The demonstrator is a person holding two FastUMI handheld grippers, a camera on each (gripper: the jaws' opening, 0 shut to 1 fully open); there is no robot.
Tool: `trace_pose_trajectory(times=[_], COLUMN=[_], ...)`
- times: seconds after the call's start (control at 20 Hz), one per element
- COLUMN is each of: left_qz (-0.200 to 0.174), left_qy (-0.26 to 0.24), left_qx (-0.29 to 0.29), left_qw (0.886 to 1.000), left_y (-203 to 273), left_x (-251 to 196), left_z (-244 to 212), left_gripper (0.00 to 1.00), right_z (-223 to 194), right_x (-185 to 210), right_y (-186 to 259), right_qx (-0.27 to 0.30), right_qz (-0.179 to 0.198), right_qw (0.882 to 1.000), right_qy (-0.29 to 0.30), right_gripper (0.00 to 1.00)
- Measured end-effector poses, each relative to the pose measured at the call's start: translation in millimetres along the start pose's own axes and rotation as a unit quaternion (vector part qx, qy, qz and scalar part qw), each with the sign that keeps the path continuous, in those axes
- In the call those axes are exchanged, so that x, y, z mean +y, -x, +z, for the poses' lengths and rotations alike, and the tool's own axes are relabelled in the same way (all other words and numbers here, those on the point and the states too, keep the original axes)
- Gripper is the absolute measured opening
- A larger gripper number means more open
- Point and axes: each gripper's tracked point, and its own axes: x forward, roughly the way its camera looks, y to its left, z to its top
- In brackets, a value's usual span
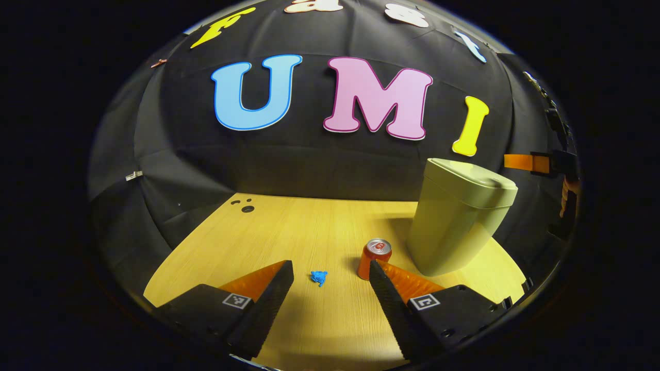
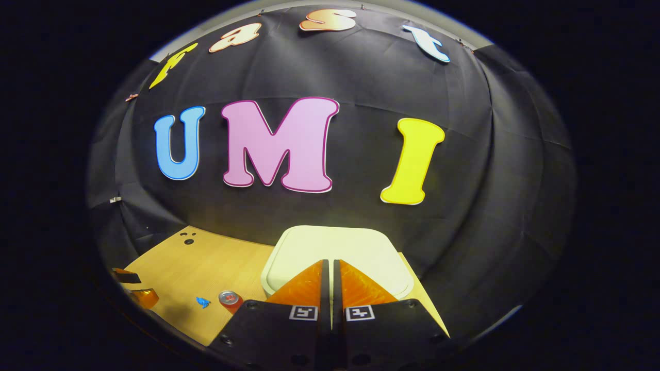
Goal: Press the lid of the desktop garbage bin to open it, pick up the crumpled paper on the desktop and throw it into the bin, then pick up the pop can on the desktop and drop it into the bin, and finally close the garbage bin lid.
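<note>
Wooden tabletop [image 1: 309, 226] carries one pale green plastic bin [image 1: 456, 216], lid closed, one red pop can [image 1: 375, 256] beside it, and one blue crumpled paper [image 1: 319, 277] nearby. Left gripper [image 1: 330, 278] is held wide open, empty, above the table. Right gripper [image 2: 330, 268] is seen with jaws pressed together over the bin lid [image 2: 337, 250]; contact cannot be told.

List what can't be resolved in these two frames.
- Contact between right gripper and bin lid: right gripper view, its own fingers cover the spot.
- Pop can lower side: left gripper view, hidden behind the left gripper finger.
- Crumpled paper shape: too small in both views.
- Bin interior: lid closed.
</note>
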Motion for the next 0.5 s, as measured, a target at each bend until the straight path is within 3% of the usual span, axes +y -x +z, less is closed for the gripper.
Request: trace_pose_trajectory(times=[0.4, 0.5], left_qz=[0.033, 0.039], left_qy=[0.013, 0.01], left_qx=[0.017, 0.027], left_qw=[0.999, 0.999], left_y=[5.5, 6.7], left_x=[22.5, 26.1], left_z=[-15.3, -21.2], left_gripper=[0.96, 0.96], right_z=[-30.3, -30.0], right_x=[0.0, -2.3], right_y=[-25.2, -27.3], right_qx=[0.056, 0.056], right_qz=[0.029, 0.02], right_qw=[0.998, 0.998], right_qy=[-0.016, -0.023], right_gripper=[0.05, 0.05])
